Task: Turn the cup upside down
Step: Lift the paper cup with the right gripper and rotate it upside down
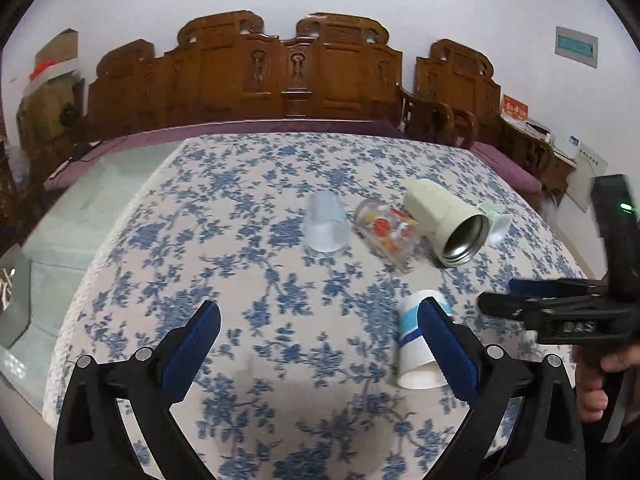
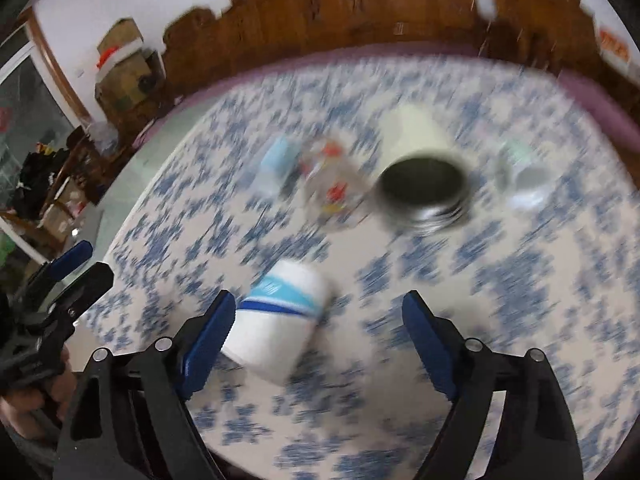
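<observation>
A white paper cup with blue stripes (image 1: 414, 344) lies on its side on the floral tablecloth, its open end toward me. It also shows in the blurred right wrist view (image 2: 280, 324). My left gripper (image 1: 320, 336) is open and empty, with the cup just behind its right finger (image 1: 446, 344). My right gripper (image 2: 318, 334) is open and empty above the cloth, with the cup by its left finger (image 2: 208, 340). The right gripper also shows at the right edge of the left wrist view (image 1: 560, 304).
Farther back lie a frosted plastic cup (image 1: 325, 224) standing upside down, a patterned glass (image 1: 390, 236) on its side, a cream metal-lined mug (image 1: 448, 222) on its side and a small white cup (image 1: 500, 226). The blue-flowered tablecloth (image 1: 240, 208) covers a glass table; carved wooden chairs (image 1: 288, 76) stand behind.
</observation>
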The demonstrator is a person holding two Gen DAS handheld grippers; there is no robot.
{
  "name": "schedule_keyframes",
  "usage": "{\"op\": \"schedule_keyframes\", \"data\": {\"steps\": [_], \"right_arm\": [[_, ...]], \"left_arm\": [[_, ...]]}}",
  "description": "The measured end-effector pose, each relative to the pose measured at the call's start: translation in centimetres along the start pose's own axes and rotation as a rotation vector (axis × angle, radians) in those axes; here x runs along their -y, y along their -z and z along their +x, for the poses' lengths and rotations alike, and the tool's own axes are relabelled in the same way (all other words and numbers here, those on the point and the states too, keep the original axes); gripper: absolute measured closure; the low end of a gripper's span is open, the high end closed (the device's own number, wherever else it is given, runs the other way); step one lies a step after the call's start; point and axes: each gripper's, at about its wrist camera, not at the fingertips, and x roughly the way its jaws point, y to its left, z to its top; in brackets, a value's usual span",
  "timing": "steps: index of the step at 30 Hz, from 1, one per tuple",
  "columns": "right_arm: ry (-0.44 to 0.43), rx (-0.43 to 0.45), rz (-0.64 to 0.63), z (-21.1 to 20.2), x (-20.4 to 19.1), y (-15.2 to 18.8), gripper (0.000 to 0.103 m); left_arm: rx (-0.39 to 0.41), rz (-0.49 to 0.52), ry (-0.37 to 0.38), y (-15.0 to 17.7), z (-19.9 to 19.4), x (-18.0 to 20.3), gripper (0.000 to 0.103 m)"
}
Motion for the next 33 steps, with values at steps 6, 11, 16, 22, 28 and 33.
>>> {"op": "schedule_keyframes", "data": {"steps": [6,11,16,22,28,33], "right_arm": [[-0.022,-0.196,0.101,4.2,-0.2,-2.0,0.019],[-0.008,-0.282,0.161,6.2,-0.3,-2.8,0.019],[-0.004,-0.318,0.203,7.4,-0.2,-2.8,0.019],[-0.016,-0.345,0.252,8.5,0.5,-2.9,0.027],[-0.043,-0.351,0.253,8.7,0.5,-2.9,0.045],[-0.039,-0.239,0.167,6.6,-0.1,-3.6,0.046]], "left_arm": [[-0.006,-0.021,0.030,0.5,0.3,-1.1,0.008],[-0.013,-0.010,0.047,0.7,0.4,-0.9,0.008],[-0.020,-0.012,0.053,0.7,0.5,-0.9,0.008],[-0.017,-0.019,0.060,0.8,0.5,-1.2,0.008],[-0.019,-0.019,0.060,0.7,0.5,-1.2,0.008],[-0.024,-0.014,0.055,0.7,0.5,-1.1,0.008]]}}
